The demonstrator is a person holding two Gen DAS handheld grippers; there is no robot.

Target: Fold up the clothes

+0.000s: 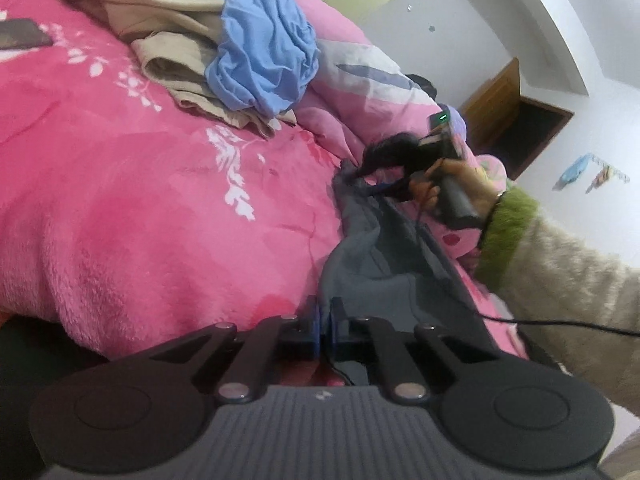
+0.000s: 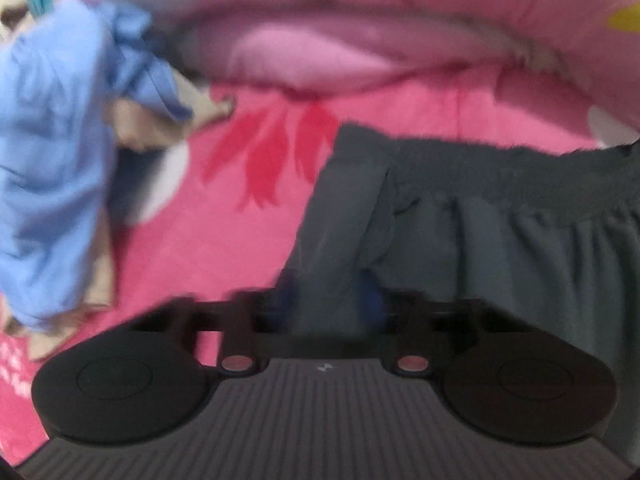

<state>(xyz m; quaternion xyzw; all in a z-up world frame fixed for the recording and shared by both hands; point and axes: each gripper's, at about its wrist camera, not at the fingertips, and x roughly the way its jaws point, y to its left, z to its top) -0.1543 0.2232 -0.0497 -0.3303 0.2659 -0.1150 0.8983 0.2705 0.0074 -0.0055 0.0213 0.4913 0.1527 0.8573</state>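
A dark grey garment (image 1: 384, 252) with an elastic waistband (image 2: 500, 176) lies along the right side of a pink blanket (image 1: 152, 200). At the bottom of the left wrist view, my left gripper (image 1: 325, 320) is shut on the garment's near edge. My right gripper (image 1: 370, 168), held by a hand (image 1: 460, 180) in a green-cuffed fuzzy sleeve, pinches the garment's far end. In the blurred right wrist view, a fold of grey cloth runs between the blue pads (image 2: 372, 298) of the right gripper (image 2: 328, 300).
A crumpled blue garment (image 1: 264, 44) sits on beige clothes (image 1: 172, 20) at the back of the bed. A pink and grey quilt (image 1: 360, 72) is bunched behind. A dark phone (image 1: 20, 34) lies far left. A black cable (image 1: 560, 324) crosses the sleeve.
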